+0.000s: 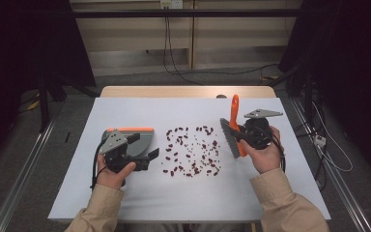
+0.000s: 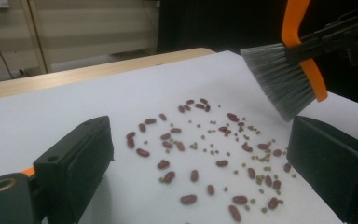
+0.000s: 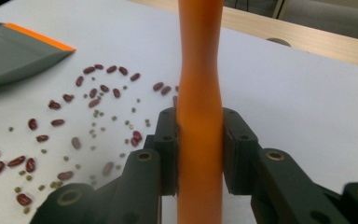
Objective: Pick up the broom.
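The right tool (image 3: 199, 154) clamps the orange brush (image 1: 234, 126) handle at three o'clock of the beans (image 1: 192, 151); the left tool (image 2: 200, 163) stands open and empty beside the dustpan (image 1: 134, 140) at nine o'clock.

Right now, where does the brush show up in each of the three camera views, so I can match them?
High view: brush right of centre, in the right gripper.
Left gripper view: upper right, bristles above the beans.
Right gripper view: its orange handle runs up the centre, clamped between the jaws.
Shared landmark: the scattered beans.
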A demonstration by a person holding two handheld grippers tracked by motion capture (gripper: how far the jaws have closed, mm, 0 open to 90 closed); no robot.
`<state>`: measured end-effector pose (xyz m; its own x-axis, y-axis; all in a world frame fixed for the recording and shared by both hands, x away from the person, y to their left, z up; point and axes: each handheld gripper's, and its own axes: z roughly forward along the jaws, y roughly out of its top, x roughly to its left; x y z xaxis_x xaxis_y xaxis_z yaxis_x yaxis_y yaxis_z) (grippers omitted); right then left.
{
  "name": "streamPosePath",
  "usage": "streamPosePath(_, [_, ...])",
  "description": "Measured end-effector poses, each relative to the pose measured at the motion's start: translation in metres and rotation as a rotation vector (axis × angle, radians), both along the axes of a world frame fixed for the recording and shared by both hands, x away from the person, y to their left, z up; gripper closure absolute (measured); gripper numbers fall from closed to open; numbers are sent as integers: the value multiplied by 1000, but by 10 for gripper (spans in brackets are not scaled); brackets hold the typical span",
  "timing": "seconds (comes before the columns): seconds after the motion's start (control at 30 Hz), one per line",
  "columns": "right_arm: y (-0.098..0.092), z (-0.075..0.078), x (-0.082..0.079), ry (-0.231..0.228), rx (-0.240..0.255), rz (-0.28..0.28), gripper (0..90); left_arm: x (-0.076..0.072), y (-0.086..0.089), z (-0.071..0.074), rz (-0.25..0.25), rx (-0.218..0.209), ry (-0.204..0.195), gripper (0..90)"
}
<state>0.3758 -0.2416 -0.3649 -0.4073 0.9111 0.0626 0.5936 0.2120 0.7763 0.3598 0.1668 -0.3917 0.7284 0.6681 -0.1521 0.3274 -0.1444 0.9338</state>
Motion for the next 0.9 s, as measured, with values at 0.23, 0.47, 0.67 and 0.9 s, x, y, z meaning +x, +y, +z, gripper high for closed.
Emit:
streamPosePath(0.23, [-8, -11, 11, 60, -49, -24, 717, 0, 22, -3, 39, 10, -2, 70])
streamPosePath(0.47, [-6, -24, 29, 67, -46, -58, 716, 4, 33, -8, 52, 18, -3, 70])
streamPosePath(0.67, [-4, -37, 43, 69, -48, -86, 713, 6, 35, -13, 52, 26, 14, 70])
streamPosePath(0.9, [4, -45, 51, 75, -82, -76, 711, 8, 36, -15, 54, 37, 16, 70])
